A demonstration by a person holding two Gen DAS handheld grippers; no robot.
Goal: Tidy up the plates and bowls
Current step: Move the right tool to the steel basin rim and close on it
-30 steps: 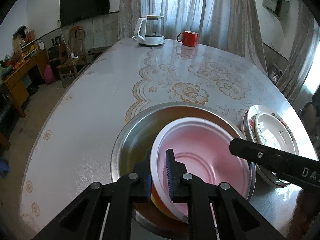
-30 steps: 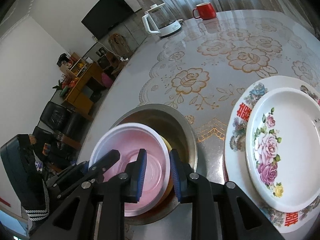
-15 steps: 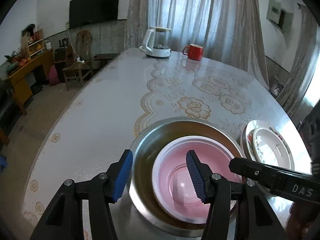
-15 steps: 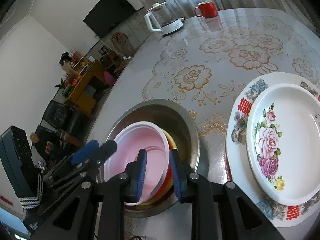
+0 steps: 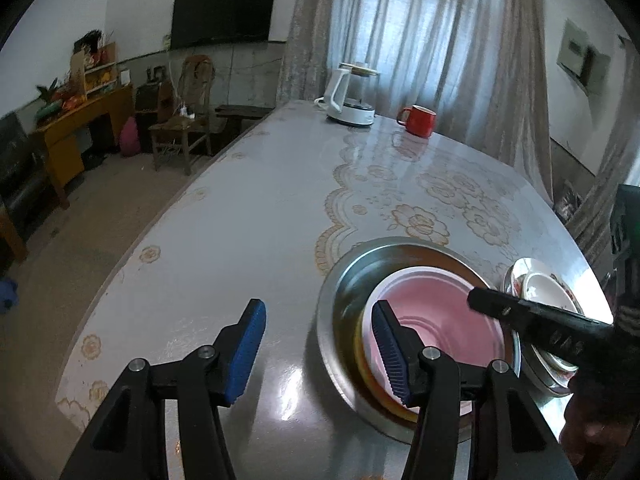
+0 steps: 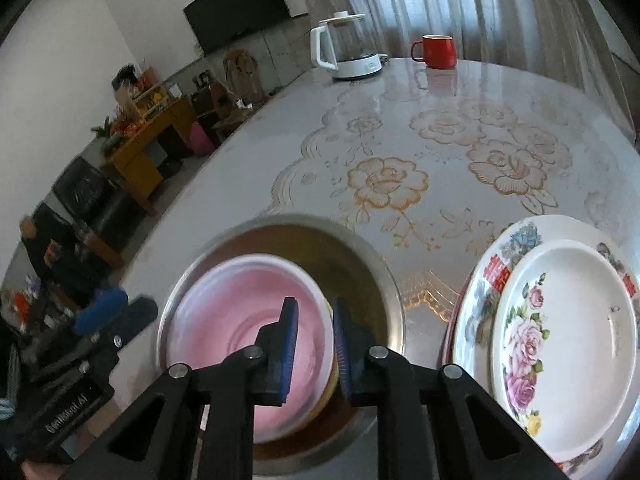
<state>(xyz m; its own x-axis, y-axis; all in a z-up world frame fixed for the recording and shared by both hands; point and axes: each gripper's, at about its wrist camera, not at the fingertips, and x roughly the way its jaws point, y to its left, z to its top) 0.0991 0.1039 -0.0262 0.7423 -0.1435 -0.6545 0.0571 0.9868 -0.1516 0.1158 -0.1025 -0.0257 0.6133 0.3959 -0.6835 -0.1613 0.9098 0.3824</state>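
While both wrist views face the same spot, the scene reads as follows.

Left gripper: its blue-padded fingers stand wide apart and hold nothing; the left finger hangs over bare counter, the right finger over the near-left rim of the pink bowl.

Right gripper: its two blue pads are drawn close together with a narrow gap between them, straddling the right rim of the pink bowl; whether the pads actually press the rim I cannot tell, since that part of the picture is blurred.

Pink bowl: upright, white outside and pink inside, nested on a yellow-orange bowl of which only an edge shows beneath it.

Steel basin: a wide metal bowl on the counter that holds the nested bowls, which sit toward its near side.

Plates: a small white plate with pink roses lies on a larger floral plate with red characters; a dark red edge shows under them. The stack sits just beside the steel basin, on its right, apart from it.

Counter: a glossy pale surface with a gold rose pattern.

Far end of the counter: a white-based glass kettle and a red mug stand near each other, well apart from the dishes.

Room beyond: a dark television on the wall, pale curtains, and a wooden chair.
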